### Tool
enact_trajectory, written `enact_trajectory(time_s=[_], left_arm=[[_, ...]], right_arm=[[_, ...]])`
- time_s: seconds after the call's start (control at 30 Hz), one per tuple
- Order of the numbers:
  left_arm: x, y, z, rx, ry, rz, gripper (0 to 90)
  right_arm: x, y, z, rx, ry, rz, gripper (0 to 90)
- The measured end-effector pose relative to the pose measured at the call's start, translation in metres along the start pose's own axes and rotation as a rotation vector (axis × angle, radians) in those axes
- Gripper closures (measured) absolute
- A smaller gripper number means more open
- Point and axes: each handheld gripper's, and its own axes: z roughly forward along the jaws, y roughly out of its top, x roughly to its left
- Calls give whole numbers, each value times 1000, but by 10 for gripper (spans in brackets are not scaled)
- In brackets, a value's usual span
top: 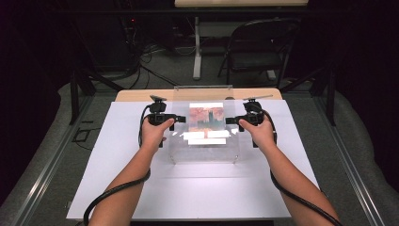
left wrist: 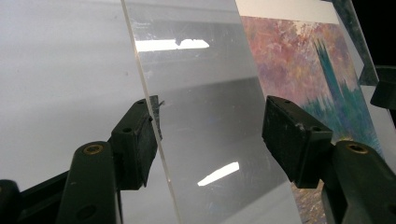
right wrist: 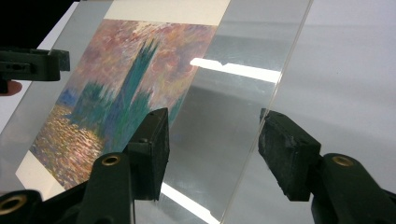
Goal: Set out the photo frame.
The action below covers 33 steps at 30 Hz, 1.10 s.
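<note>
Right now the person's forearms come in from six o'clock, each hand bringing a gripper to a side edge of the clear acrylic sheet [top: 203, 141] lying on the white table [top: 141, 188]. The left gripper [top: 181, 119] sits at the sheet's nine o'clock edge, the right gripper [top: 229, 120] at three o'clock. Both have their jaws spread apart, straddling the edge without closing on it. I'd judge the approach done, the clamping and lifting still to come. Farther off, the painted print [top: 206, 118] shows through the sheet; whether it lies under or inside I cannot tell. Glare stripes blur the sheet's middle, and an upright clear stand [top: 203, 88] at twelve o'clock is barely visible.
</note>
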Motion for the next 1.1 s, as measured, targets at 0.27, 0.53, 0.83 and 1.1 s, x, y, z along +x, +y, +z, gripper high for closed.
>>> enact_trajectory(time_s=[0.27,0.53,0.83,1.1], left_arm=[[-4,-2,-10,-24,-8,19,397],[-8,-3,-18,-32,-6,45,412],[-13,-9,-33,-56,-26,70,452],[-20,-15,-44,-80,-30,100,479]], right_arm=[[4,-1,-9,-17,4,-17,467],[8,-2,-17,-29,1,-21,496],[18,-2,-30,-39,-17,-54,523],[30,-7,-44,-59,-37,-104,539]])
